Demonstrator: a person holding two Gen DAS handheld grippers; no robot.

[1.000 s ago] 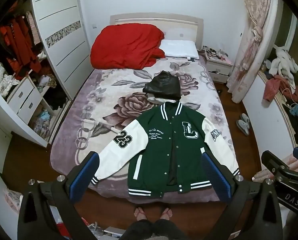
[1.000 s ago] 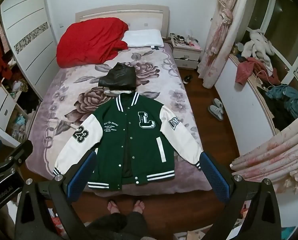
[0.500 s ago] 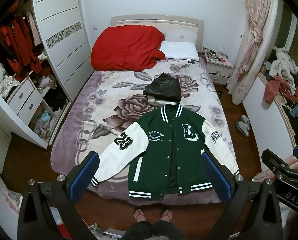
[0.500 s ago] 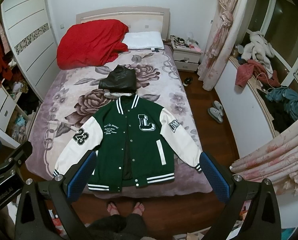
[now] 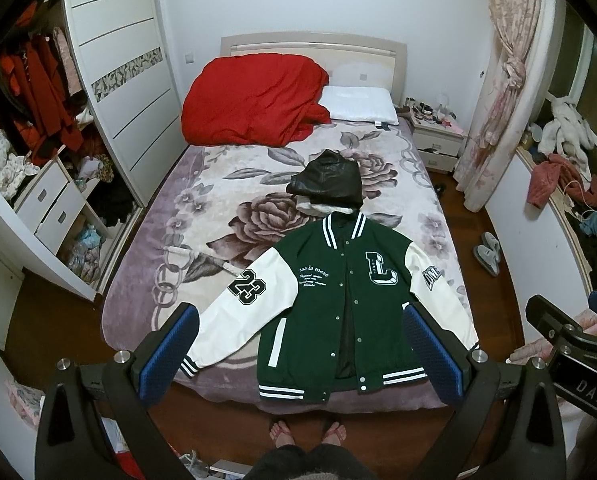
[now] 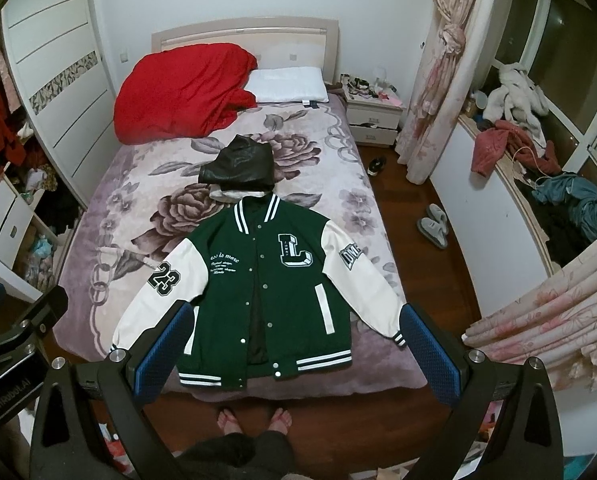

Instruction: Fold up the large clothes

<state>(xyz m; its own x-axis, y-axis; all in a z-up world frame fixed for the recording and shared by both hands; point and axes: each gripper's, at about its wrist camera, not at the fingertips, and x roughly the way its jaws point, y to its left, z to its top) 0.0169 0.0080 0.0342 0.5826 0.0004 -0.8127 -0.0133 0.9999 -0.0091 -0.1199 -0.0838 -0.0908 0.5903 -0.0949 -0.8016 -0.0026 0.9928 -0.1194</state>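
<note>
Green varsity jacket with white sleeves [image 5: 338, 304] lies flat, front up, at the foot of the floral-blanketed bed [image 5: 170, 248]; left gripper [image 5: 304, 354] wide open above it, slightly nearer than before. Right-wrist view: right gripper [image 6: 298, 350] equally wide, empty; folding not begun

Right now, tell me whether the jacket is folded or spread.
Spread. The jacket lies flat, front up, on the bed, both white sleeves angled outward, hem at the foot edge. No fold yet.
</note>
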